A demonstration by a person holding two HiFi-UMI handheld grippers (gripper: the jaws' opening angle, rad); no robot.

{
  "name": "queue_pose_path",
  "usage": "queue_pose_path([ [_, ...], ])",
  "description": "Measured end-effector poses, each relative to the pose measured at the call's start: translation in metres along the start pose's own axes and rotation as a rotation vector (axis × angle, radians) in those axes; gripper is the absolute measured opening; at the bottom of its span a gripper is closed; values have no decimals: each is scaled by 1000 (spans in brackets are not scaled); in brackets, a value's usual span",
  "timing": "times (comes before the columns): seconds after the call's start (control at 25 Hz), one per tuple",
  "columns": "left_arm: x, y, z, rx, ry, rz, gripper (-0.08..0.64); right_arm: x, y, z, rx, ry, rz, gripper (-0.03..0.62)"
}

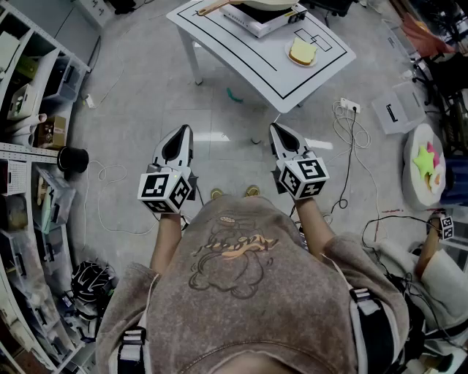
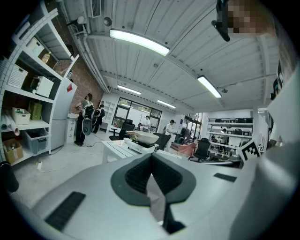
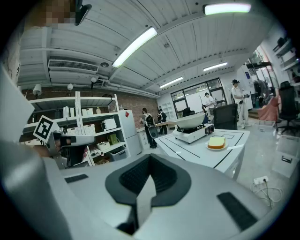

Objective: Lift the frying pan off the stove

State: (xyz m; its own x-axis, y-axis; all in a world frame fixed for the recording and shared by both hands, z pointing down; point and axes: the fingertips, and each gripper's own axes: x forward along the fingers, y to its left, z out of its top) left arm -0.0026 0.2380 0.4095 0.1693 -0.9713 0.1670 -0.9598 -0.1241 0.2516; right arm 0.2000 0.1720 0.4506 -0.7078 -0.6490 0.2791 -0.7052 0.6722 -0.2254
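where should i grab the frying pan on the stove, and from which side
Take the handle: it sticks out sideways from the frying pan, past the stove, toward the left side of the table in the head view. Probably come in from that side with the left gripper, jaws opened first; they are shut now.

Matt white bench (image 1: 248, 67), smooth pale frying pan (image 3: 190, 121), shiny grey floor (image 1: 146, 109), ribbed black fingers (image 2: 136, 174) in matt plastic.
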Motion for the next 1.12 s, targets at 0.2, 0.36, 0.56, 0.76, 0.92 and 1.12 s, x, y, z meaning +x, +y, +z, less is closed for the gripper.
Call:
queue_pose_path([
  [0.2,0,4,-1,4,-1,-20,6,3,2,0,23,-22,-17,-5],
  [0.36,-3,12,-6,12,4,-46,6,3,11,-6,65,-53,-22,-5],
  [0.56,-3,22,-12,16,8,-76,6,5,23,-17,83,-55,-40,-5],
  [0.76,5,35,-10,16,7,-93,6,19,36,-19,78,-47,-31,-5],
  [0.92,19,44,-4,13,-6,-100,6,35,31,-15,80,-49,-32,-5],
  [1.12,43,61,1,10,-6,-97,6,65,18,-9,90,-48,-33,-5],
])
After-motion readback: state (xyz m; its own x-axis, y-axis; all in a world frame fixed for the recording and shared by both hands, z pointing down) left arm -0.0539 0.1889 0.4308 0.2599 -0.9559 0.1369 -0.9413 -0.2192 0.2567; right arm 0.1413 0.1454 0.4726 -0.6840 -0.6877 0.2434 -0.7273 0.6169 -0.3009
